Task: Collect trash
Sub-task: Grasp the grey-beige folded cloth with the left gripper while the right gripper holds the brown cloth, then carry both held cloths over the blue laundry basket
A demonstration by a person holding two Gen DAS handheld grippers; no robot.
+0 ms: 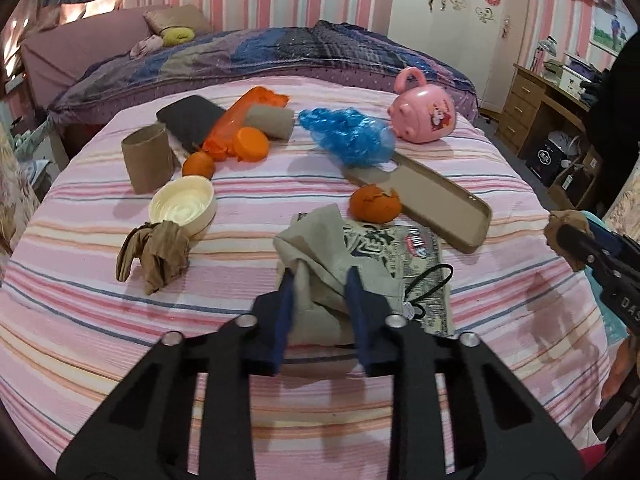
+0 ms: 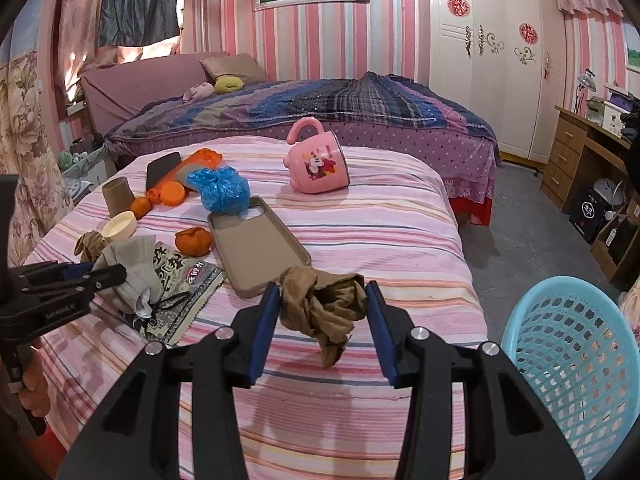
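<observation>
**Trash collection: two pieces in hand, basket drop pending**

- Right gripper (image 2: 322, 312): fingers fairly wide apart, a crumpled brown stocking (image 2: 324, 312) bridging them and hanging above the striped bedspread (image 2: 380, 216). It hangs clear of the bed, but whether the pads truly pinch it I cannot tell.
- Left gripper (image 1: 320, 296): fingers partly closed, one either side of a grey cloth (image 1: 316, 256) that lies on a printed packet (image 1: 416, 276); a light pinch, by the look of it.
- Blue basket (image 2: 576, 360): at 4 o'clock in the right wrist view, beside the bed, well apart from the left gripper.
- Uncollected, from 12 to 10 o'clock of the left gripper: orange peel (image 1: 374, 204), blue plastic bag (image 1: 348, 136), cardboard tube (image 1: 148, 160), cream lid (image 1: 182, 204), second stocking (image 1: 154, 256).
- Probably not trash: phone case (image 1: 436, 204), pink mug (image 1: 424, 112).

Step judged: carrying the stocking to the basket. The next move calls for a swing toward 4 o'clock until it hangs over the rim, then a release.
</observation>
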